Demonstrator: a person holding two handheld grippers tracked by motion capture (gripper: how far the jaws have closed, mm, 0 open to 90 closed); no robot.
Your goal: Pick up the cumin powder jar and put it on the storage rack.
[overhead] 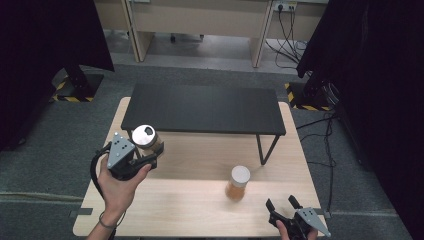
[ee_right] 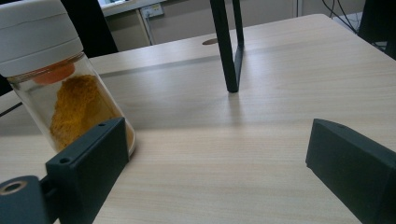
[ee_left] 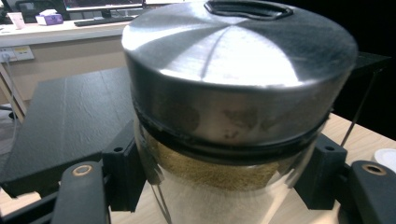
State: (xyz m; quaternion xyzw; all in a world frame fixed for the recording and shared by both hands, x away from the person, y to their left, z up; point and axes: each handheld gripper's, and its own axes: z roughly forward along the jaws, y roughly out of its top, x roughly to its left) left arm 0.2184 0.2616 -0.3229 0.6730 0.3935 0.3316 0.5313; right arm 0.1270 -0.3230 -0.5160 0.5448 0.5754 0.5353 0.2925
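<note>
The left gripper (overhead: 146,159) is clamped on a glass spice jar with a steel lid (overhead: 145,137); in the left gripper view both jaws press the glass wall just below the lid band, with brown granules (ee_left: 219,172) visible inside. The jar appears clear of the wooden table (overhead: 200,210), held near its left edge, just in front of the black shelf (overhead: 202,107). Its long axis runs near vertical, lid uppermost, tilted slightly toward the camera in the high view, so the shaker opening in the lid (overhead: 147,131) faces up.

Judged step: transport of a lifted jar, probably toward the shelf top. The next move calls for carrying it up over the shelf's front edge, keeping the axis upright, then setting the base down flat before any release.

The right gripper (overhead: 282,205) rests low at the table's near right corner, jaws spread apart and holding nothing. A second jar with a white lid (overhead: 238,183), holding orange powder, stands upright on the table just beyond its left jaw, near the shelf leg (ee_right: 225,46). Neither jaw touches it.
</note>
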